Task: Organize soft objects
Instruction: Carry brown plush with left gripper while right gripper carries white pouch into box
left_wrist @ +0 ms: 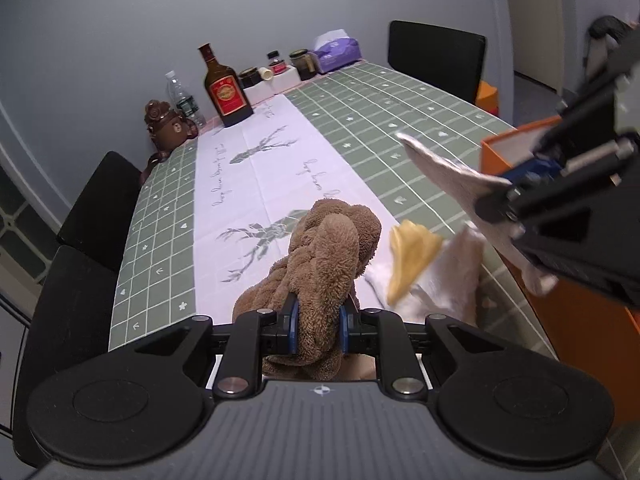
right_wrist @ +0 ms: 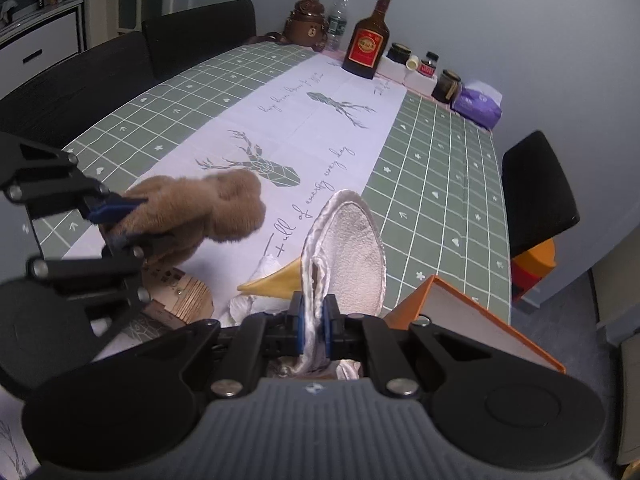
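Note:
My left gripper is shut on a brown plush toy and holds it over the near end of the table; it also shows in the right wrist view with the toy. My right gripper is shut on a white terry cloth piece with a yellow part hanging beside it. In the left wrist view the right gripper holds the white piece above the yellow part. An orange box stands to the right.
A table with green checked cloth and a white runner. At the far end stand a liquor bottle, a water bottle, a brown bear jar, small jars and a tissue pack. Black chairs surround it. A wooden piece lies near.

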Action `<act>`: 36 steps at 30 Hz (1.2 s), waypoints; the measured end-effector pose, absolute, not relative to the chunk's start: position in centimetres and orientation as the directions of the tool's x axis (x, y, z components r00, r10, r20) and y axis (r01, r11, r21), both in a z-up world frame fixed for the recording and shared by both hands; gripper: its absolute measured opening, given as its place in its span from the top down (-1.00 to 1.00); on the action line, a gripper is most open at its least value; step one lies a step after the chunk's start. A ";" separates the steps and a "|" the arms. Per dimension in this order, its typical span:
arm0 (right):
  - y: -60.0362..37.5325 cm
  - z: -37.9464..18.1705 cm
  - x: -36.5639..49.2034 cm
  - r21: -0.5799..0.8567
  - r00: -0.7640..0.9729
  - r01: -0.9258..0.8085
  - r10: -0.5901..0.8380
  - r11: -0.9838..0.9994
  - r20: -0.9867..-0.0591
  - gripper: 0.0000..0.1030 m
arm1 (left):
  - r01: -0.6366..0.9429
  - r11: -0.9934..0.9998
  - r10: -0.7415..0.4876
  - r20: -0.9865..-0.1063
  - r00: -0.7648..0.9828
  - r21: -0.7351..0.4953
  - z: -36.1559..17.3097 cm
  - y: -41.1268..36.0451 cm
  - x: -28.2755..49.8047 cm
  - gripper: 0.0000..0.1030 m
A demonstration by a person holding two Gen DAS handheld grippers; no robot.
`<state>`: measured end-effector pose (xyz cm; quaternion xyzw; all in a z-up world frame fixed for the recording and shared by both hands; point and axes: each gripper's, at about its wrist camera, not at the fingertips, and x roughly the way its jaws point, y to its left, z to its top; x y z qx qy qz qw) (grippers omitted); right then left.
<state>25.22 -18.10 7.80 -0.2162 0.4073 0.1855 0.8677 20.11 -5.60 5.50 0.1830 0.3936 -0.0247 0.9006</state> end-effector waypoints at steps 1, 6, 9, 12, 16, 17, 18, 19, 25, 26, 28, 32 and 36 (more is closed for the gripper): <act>-18.1 8.0 24.8 -0.232 0.604 -0.500 0.144 0.834 -0.784 0.88 | 0.204 0.930 0.087 -0.724 0.684 0.305 5.5 -5.8 19.6 0.59; -18.8 9.5 22.8 -0.263 0.629 -0.504 0.141 0.823 -0.765 0.88 | 0.237 0.923 0.058 -0.720 0.692 0.302 5.9 -7.1 17.0 0.59; -19.4 10.6 21.3 -0.277 0.647 -0.512 0.153 0.813 -0.747 0.88 | 0.233 0.926 0.042 -0.695 0.718 0.296 6.6 -8.1 15.6 0.59; -20.1 11.7 19.7 -0.307 0.669 -0.510 0.147 0.803 -0.729 0.88 | 0.240 0.920 0.035 -0.676 0.736 0.309 7.3 -9.5 14.7 0.59; -21.5 13.1 18.3 -0.349 0.701 -0.482 0.115 0.804 -0.704 0.88 | 0.265 0.907 0.017 -0.657 0.754 0.328 8.1 -11.3 13.8 0.59; -21.9 13.4 18.1 -0.359 0.709 -0.472 0.104 0.806 -0.698 0.88 | 0.279 0.902 0.001 -0.650 0.760 0.329 8.3 -11.8 13.4 0.59; -22.4 13.7 18.0 -0.370 0.716 -0.461 0.092 0.807 -0.692 0.88 | 0.292 0.898 -0.013 -0.645 0.764 0.328 8.5 -12.4 13.1 0.59; -22.8 13.8 17.8 -0.381 0.722 -0.451 0.079 0.807 -0.688 0.88 | 0.304 0.894 -0.025 -0.642 0.766 0.328 8.7 -12.9 12.9 0.59; -26.4 13.5 17.3 -0.442 0.729 -0.400 -0.014 0.803 -0.685 0.88 | 0.401 0.842 -0.093 -0.634 0.768 0.362 8.6 -17.1 12.1 0.59; -27.1 13.2 17.3 -0.446 0.724 -0.393 -0.028 0.804 -0.689 0.88 | 0.419 0.832 -0.106 -0.637 0.763 0.364 8.4 -17.7 12.1 0.59; -28.5 12.6 17.4 -0.449 0.715 -0.386 -0.046 0.806 -0.698 0.87 | 0.448 0.811 -0.121 -0.641 0.758 0.376 8.1 -19.0 12.1 0.58; -31.3 11.5 17.8 -0.430 0.694 -0.371 -0.063 0.823 -0.718 0.87 | 0.498 0.766 -0.136 -0.654 0.744 0.406 6.5 -21.5 12.4 0.59; -33.5 10.2 18.7 -0.389 0.669 -0.358 -0.057 0.849 -0.741 0.87 | 0.534 0.735 -0.141 -0.676 0.723 0.418 4.6 -23.3 13.0 0.59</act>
